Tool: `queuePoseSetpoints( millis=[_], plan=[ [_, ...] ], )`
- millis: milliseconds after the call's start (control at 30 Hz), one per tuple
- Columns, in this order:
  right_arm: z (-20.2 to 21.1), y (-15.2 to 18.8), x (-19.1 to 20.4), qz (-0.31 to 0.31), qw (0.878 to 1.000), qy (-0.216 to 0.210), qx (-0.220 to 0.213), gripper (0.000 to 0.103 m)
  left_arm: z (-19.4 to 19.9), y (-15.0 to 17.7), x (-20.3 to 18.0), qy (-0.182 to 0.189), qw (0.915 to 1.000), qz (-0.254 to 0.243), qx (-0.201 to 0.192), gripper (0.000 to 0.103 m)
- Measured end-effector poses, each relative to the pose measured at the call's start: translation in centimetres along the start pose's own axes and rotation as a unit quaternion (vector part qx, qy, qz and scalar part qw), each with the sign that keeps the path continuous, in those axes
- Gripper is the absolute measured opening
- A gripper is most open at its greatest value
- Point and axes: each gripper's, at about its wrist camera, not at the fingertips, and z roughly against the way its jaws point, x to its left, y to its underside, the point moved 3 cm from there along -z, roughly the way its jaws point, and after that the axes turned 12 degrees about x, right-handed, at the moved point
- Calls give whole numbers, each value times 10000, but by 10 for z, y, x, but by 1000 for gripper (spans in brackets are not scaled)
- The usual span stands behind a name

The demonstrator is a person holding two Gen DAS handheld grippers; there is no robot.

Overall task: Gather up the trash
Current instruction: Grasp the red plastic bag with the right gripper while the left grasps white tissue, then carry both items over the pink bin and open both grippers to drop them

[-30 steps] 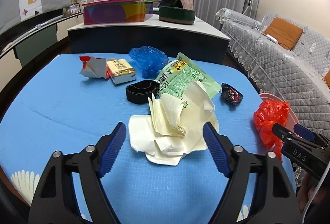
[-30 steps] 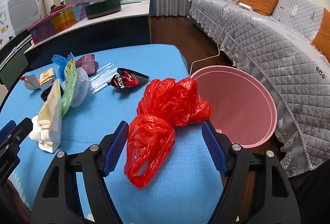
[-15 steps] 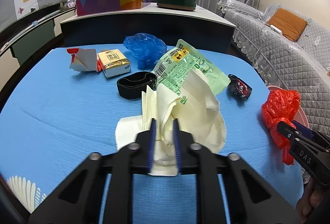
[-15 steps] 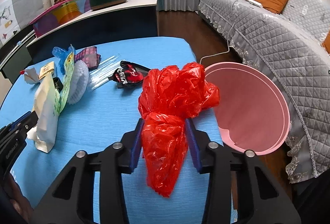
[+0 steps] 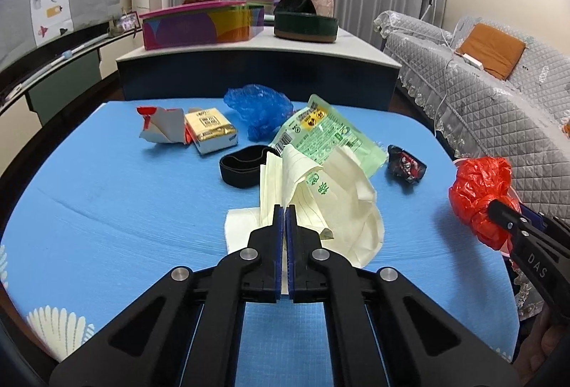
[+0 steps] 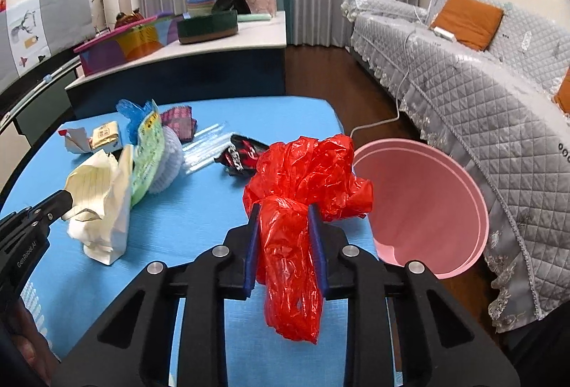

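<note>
Red plastic bag point(image 6: 302, 180) clamped in right gripper point(image 6: 284, 209), pink bin point(image 6: 420, 205) just right; left gripper point(image 5: 284, 212) pinches cream paper point(image 5: 320, 202) ahead.

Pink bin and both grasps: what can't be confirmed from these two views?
- Pink bin: right wrist view shows its inner wall only; the bottom and any contents are hidden by the near rim. In the left wrist view the red plastic bag covers it.
- Crumpled paper: its underside is hidden by the left gripper.
- Print on the green wrapper: too small to read.
</note>
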Motion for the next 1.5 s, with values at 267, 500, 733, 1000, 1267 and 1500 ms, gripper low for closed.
queuePoseSetpoints(
  millis=[267,500,733,1000,1267,1500],
  plan=[
    [30,2,4,71,9995,-11,-318,25,24,-1,3,169,9996,-10,-229,1],
    [48,2,3,92,9987,17,-491,25,40,0,-11,351,9986,-171,-360,1],
    [60,1,-15,-105,9981,30,-604,25,48,-3,-30,574,9970,-347,-393,1],
    [74,-16,-54,-404,9956,187,-825,25,52,-15,-63,834,9934,-640,-460,1],
    [80,-38,-102,-655,9931,349,-907,25,47,-27,-107,1126,9880,-954,-452,1],
    [79,-61,-150,-794,9914,504,-913,25,32,-39,-147,1405,9823,-1191,-350,1]
  ],
)
